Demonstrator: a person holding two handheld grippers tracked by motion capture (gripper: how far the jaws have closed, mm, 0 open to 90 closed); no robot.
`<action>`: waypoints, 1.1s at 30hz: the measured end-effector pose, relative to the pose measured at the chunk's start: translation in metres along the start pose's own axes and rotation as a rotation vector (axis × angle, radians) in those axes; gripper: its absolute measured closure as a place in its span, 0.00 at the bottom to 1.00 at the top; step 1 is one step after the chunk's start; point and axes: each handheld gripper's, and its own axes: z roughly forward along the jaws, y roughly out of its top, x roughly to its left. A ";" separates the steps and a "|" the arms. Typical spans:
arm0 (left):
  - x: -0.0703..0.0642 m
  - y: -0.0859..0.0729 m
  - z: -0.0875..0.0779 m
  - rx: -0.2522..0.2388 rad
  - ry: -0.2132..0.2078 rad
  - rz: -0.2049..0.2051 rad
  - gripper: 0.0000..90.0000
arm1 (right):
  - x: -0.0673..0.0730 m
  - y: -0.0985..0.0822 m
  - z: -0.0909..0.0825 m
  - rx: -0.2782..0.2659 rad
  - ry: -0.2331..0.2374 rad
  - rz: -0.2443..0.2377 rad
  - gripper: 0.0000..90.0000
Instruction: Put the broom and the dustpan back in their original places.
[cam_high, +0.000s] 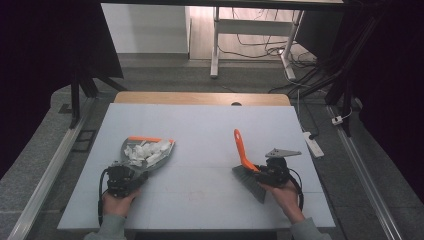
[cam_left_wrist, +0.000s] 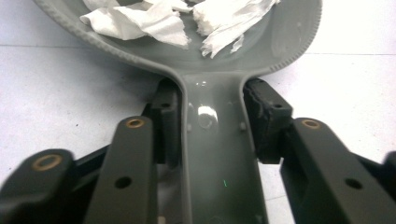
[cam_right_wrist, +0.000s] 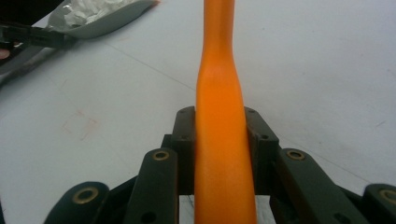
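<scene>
Left gripper (cam_left_wrist: 205, 154) jaws bracketing dustpan (cam_left_wrist: 210, 51) handle, scraps (cam_left_wrist: 154, 21) beyond; right gripper (cam_right_wrist: 222, 154) clamping brush (cam_right_wrist: 219, 93) handle, parking it.

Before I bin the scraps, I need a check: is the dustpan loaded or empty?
Loaded. Torn white paper scraps lie piled in the grey dustpan, seen again in the left gripper view.

table (cam_high: 200, 125) evenly lit from overhead, pretty bright, room edges in the high view sink into near black, soft short shadows, small glare spot on the grey dustpan handle (cam_left_wrist: 208, 114), close-up jaws kinda blurry
</scene>
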 end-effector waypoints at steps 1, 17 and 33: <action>0.000 0.000 0.000 0.002 -0.002 0.002 0.61 | -0.001 0.000 0.001 0.005 -0.005 -0.002 0.78; 0.001 0.000 -0.010 -0.040 -0.006 0.048 0.37 | -0.019 0.003 0.005 0.054 -0.093 -0.016 0.72; 0.002 0.000 -0.014 -0.044 0.001 0.070 0.36 | -0.036 0.006 0.015 0.146 -0.166 -0.022 0.55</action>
